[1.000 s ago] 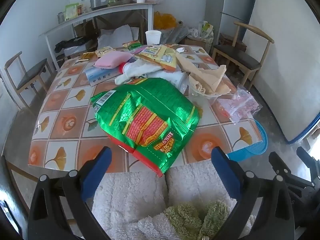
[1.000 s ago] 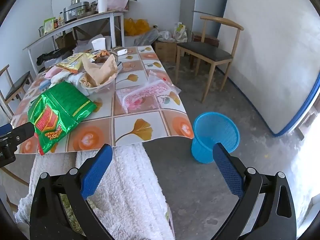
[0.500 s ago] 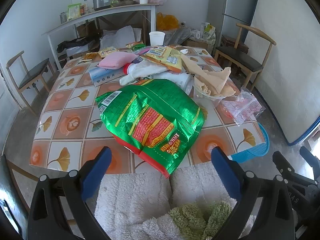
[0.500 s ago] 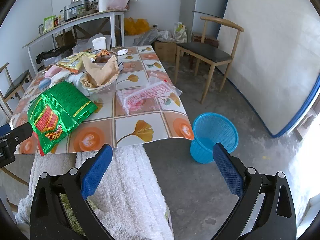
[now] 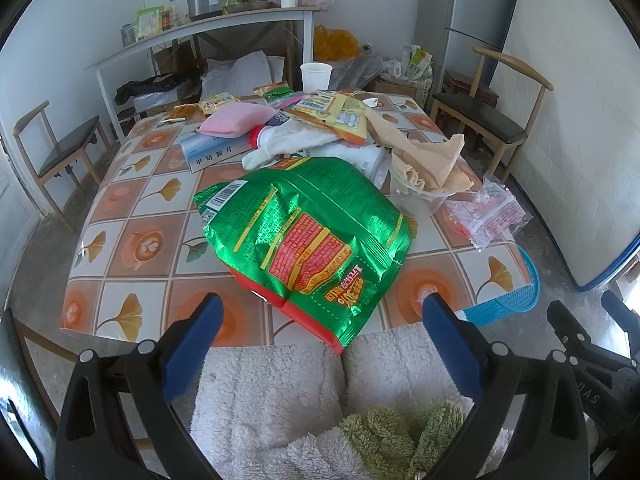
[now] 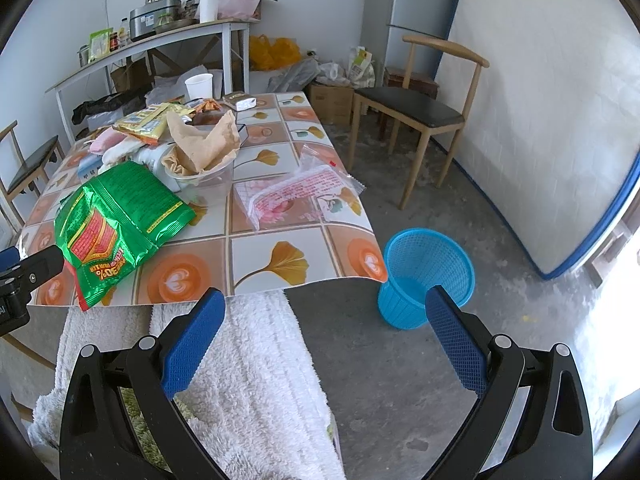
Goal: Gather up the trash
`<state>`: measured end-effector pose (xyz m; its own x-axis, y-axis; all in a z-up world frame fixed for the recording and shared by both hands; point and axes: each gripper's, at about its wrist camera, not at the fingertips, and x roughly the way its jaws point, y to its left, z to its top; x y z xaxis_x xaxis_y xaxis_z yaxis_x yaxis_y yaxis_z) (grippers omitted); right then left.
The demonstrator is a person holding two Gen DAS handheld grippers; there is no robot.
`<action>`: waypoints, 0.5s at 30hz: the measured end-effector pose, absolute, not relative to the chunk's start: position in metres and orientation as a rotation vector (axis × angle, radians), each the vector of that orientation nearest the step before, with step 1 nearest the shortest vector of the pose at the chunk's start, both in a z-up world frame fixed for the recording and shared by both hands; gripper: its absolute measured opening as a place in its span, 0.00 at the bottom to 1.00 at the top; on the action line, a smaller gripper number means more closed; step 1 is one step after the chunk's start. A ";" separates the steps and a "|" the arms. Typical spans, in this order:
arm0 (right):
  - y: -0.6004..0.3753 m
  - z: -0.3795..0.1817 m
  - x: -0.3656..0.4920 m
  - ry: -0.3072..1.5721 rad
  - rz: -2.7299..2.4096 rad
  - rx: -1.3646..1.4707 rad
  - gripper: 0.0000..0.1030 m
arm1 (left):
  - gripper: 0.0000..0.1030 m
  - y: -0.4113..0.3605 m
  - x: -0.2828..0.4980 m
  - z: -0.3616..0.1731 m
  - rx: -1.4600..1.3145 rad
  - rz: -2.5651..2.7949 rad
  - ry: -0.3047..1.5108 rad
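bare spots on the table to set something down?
Free: tiles left of the green bag, up to the table edge; near-edge tiles between bag and clear packet. Crowded: middle and far end, from bowl to paper cup.

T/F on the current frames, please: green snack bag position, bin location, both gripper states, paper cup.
1. The green snack bag lies on the table with its near end at the front edge. True.
2. The blue basket stands on the table. False: it stands on the floor by the table's near right corner.
3. The left gripper is shut on the bag. False: its jaws are wide open and hold nothing.
4. The right gripper is open and empty. True.
5. The white paper cup lies tipped over beside the bag. False: it stands upright at the far end of the table.
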<state>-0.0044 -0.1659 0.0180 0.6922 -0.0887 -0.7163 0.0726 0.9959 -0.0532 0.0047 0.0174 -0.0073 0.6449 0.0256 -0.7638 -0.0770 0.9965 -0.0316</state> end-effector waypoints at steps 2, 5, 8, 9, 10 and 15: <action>-0.166 0.019 -0.005 0.801 -0.091 -0.020 0.93 | 0.94 0.018 0.005 -0.007 -0.063 0.059 0.868; -0.166 0.019 -0.006 0.799 -0.090 -0.020 0.93 | 0.94 0.018 0.005 -0.007 -0.061 0.058 0.869; -0.166 0.019 -0.006 0.801 -0.091 -0.020 0.93 | 0.94 0.017 0.005 -0.007 -0.061 0.058 0.869; -0.167 0.019 -0.006 0.802 -0.090 -0.019 0.93 | 0.94 0.017 0.005 -0.008 -0.061 0.058 0.868; -0.167 0.019 -0.006 0.803 -0.091 -0.019 0.93 | 0.94 0.018 0.005 -0.007 -0.062 0.059 0.868; -0.168 0.020 -0.006 0.804 -0.090 -0.019 0.93 | 0.94 0.017 0.005 -0.008 -0.062 0.058 0.869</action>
